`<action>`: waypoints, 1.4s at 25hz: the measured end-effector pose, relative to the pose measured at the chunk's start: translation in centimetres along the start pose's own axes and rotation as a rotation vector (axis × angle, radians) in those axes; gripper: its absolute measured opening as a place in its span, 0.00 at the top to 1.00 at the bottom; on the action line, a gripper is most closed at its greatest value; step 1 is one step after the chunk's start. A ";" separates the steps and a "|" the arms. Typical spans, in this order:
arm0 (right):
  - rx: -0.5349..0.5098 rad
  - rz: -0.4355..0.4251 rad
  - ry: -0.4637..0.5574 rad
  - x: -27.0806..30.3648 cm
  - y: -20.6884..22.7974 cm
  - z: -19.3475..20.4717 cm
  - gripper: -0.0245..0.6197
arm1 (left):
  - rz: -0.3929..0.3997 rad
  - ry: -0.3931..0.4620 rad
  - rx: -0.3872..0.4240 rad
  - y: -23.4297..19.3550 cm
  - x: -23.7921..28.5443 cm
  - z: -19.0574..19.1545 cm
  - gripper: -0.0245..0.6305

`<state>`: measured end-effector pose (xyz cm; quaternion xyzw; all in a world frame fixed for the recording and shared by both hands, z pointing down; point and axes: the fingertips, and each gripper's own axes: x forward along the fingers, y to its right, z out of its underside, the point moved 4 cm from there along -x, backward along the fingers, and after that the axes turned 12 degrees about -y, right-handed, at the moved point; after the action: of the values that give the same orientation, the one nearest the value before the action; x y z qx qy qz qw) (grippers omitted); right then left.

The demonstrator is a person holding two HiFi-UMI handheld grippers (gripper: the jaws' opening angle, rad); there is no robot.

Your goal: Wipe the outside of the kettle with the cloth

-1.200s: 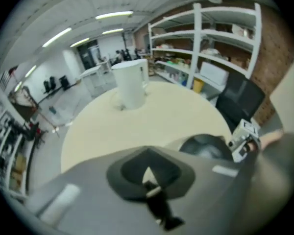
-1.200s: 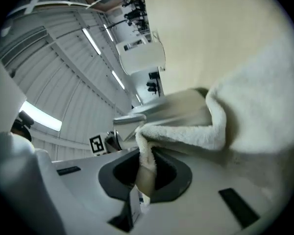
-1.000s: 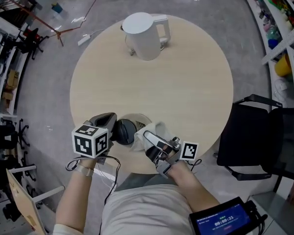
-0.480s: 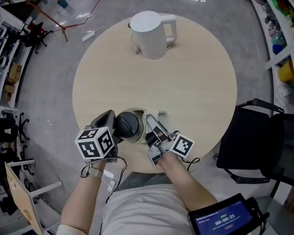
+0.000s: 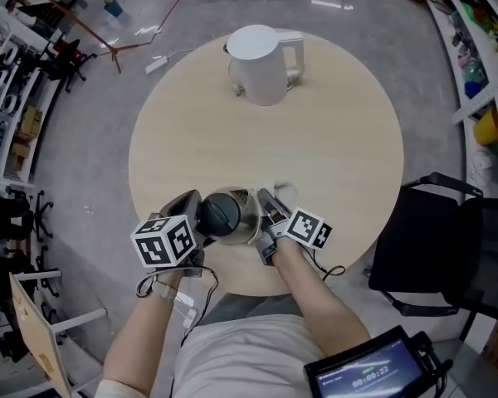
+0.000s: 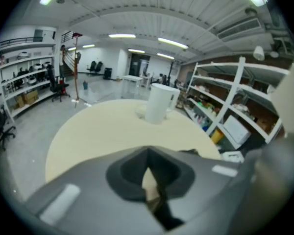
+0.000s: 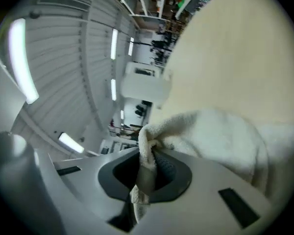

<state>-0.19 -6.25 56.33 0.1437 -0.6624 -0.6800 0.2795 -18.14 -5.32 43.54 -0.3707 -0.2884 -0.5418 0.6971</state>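
Kettle [image 5: 231,215]: steel body, black lid, no legible print. Right gripper [image 5: 267,207] clenched on white cloth [image 7: 220,141]; left gripper [image 5: 191,210] closed.

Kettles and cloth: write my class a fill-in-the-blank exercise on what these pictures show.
1. The right gripper is shut on a white ____.
2. The steel kettle, between the two grippers, has a ____ lid.
3. The white kettle stands at the ____ side of the table from the person.
4. The table top is ____ in shape.

Missing words: cloth; black; far; round.
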 end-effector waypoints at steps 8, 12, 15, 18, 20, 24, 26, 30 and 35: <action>-0.030 -0.199 0.343 -3.6 -7.9 4.1 0.91 | 0.012 0.006 -0.080 0.0 0.2 -0.2 0.97; 0.272 -0.036 0.401 -3.1 3.5 3.0 0.91 | 0.076 0.044 -0.313 -0.3 0.0 0.4 0.97; 0.288 -0.196 0.326 -3.0 -2.5 3.0 0.91 | 0.137 0.042 -0.434 -1.1 -0.2 1.2 0.97; -0.036 -0.329 0.326 -3.4 -10.7 2.4 0.91 | 0.197 0.077 -0.585 -0.8 -0.1 1.7 0.97; -0.013 -0.236 0.381 -3.4 -6.9 1.3 0.91 | 0.188 0.108 -0.660 -0.4 0.2 2.1 0.98; 0.435 -0.091 0.389 -2.1 5.7 1.0 0.91 | 0.152 0.037 -0.719 -1.0 1.5 5.4 0.98; 0.464 -0.182 0.373 -2.2 2.9 0.5 0.91 | 0.220 -0.075 -0.722 0.1 3.0 8.4 0.98; 0.055 -0.421 0.259 -1.2 -8.9 -0.7 0.91 | 0.395 -0.147 -0.864 3.1 5.0 12.6 0.98; 0.227 -0.062 0.039 0.7 4.5 0.1 0.91 | 0.476 -0.152 -0.853 3.5 5.6 13.6 0.97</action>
<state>0.04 -6.39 60.91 0.2080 -0.7250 -0.6058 0.2531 -13.38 3.42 54.99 -0.7172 0.0017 -0.4087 0.5644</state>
